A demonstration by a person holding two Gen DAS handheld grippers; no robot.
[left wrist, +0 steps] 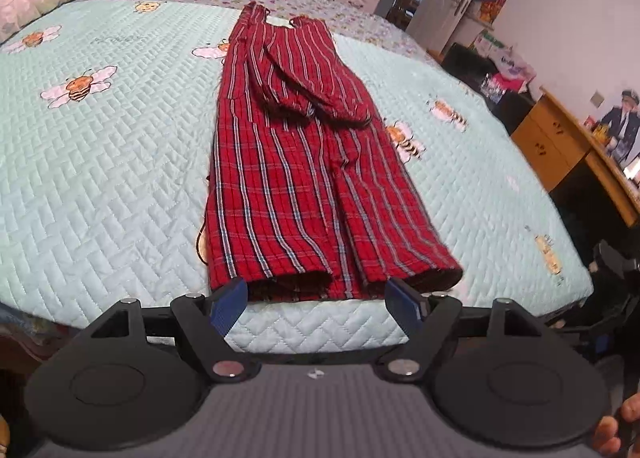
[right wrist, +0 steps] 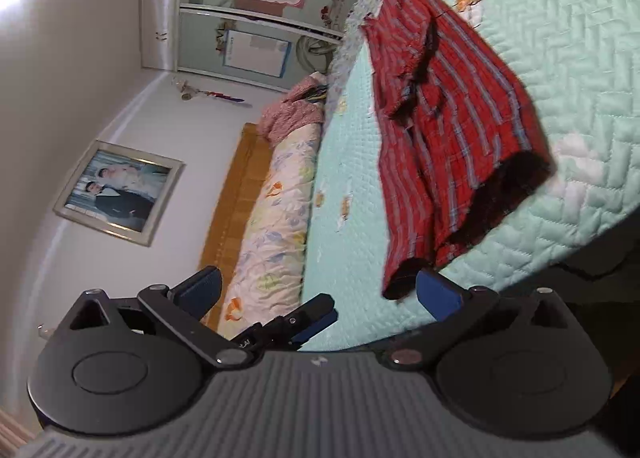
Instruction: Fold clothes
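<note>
On the bed, over a pale mint quilted bedspread (left wrist: 100,186) printed with cartoon bees, a red plaid shirt (left wrist: 304,178) with blue and white stripes is laid out lengthwise, its sides turned inward and one sleeve (left wrist: 316,90) folded across the upper part. The collar end is seen at the far side, and the hem (left wrist: 320,282) lies close to the near edge of the bed.

The left hand-held gripper (left wrist: 316,304) is seen just before the hem, its blue-padded fingers (left wrist: 228,304) spread wide apart, one near each corner of the hem, with nothing clamped between them. Whether the pads touch the cloth cannot be told. Fingertips of a hand (left wrist: 618,428) are seen at the lower right corner of that view.

In the right wrist view, which is rolled sideways, the right hand-held gripper (right wrist: 320,292) is likewise seen with its fingers held wide apart and nothing between them; one blue pad (right wrist: 438,294) stands just beside the hem corner of the shirt (right wrist: 452,130). The other hand-held gripper (right wrist: 308,320) is seen between these fingers, by the edge of the bed.

A rolled floral quilt (right wrist: 268,218), a wooden headboard (right wrist: 236,210) and a framed photograph (right wrist: 120,192) on the wall are seen beyond.
</note>
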